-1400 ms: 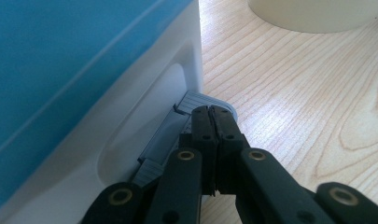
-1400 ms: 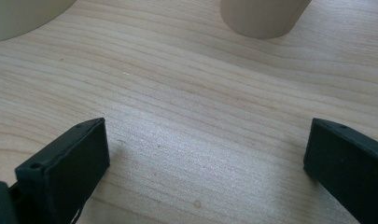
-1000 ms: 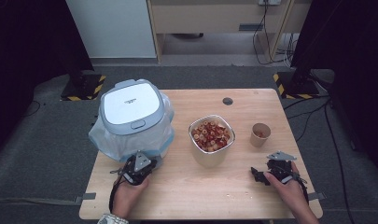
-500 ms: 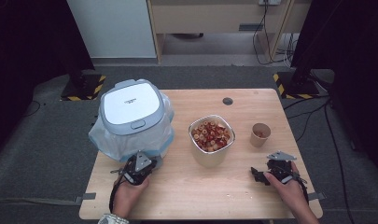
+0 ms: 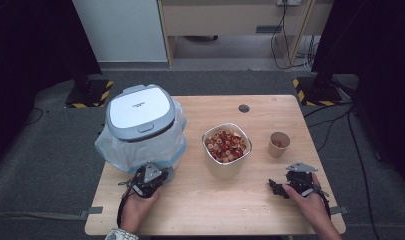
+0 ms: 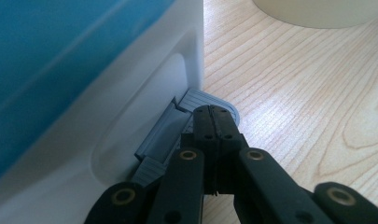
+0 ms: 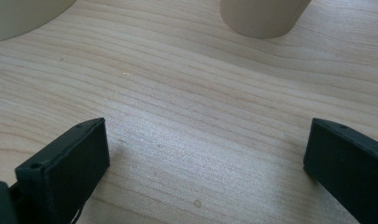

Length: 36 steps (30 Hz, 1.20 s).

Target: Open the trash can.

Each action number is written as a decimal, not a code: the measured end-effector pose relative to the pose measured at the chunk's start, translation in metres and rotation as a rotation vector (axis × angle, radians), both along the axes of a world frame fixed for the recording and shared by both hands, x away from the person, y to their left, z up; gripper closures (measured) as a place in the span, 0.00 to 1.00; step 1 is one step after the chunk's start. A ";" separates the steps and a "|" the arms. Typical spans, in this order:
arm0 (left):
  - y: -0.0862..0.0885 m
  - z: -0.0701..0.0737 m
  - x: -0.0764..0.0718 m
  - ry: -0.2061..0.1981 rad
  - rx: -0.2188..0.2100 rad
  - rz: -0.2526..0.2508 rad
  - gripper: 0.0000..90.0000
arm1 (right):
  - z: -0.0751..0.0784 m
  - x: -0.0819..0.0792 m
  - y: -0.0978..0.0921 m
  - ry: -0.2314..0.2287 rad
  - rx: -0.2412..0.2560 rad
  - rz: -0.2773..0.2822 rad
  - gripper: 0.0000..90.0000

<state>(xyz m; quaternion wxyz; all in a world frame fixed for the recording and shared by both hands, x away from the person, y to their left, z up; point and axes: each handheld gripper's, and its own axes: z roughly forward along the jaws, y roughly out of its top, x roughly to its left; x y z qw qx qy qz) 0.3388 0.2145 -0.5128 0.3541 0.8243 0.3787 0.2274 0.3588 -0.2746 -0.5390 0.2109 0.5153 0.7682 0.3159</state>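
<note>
Left tongs: pressed shut, nothing gripped, tips at the grey latch low on the bin, by the counter's left edge.
Right tongs: spread wide, empty, near the right front corner.
Change: none seen; both hands placed as before.

Colour rundown: the table is light wood with a wavy grain, pale tan with slightly darker lines. At the left of the frame sits a bin with a white lid edged in blue-grey, and a pale blue liner bag showing through its whitish sides. Its pedal is grey and ribbed. Centre frame, the bowl is cream, filled with red, orange and beige ring-shaped bits. The little cup to its right is tan-brown. Both grippers, left gripper and right gripper, are black. The floor is dark grey carpet, with yellow-and-black hazard stripes in the upper left and right.
</note>
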 end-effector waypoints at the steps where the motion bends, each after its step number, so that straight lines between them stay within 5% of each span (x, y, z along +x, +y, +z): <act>1: -0.001 0.000 0.000 -0.003 0.011 -0.003 0.99 | 0.000 0.000 0.000 0.000 0.000 0.000 0.01; 8: -0.003 -0.006 0.002 0.017 0.042 -0.008 1.00 | 0.000 0.000 0.000 0.001 0.001 -0.003 0.01; 19: -0.001 -0.006 0.003 0.026 0.034 -0.005 0.99 | 0.001 0.001 0.000 -0.002 0.016 0.005 0.05; 36: -0.001 -0.006 0.003 0.027 0.031 -0.007 0.99 | 0.018 0.005 -0.005 -0.064 0.051 -0.024 0.05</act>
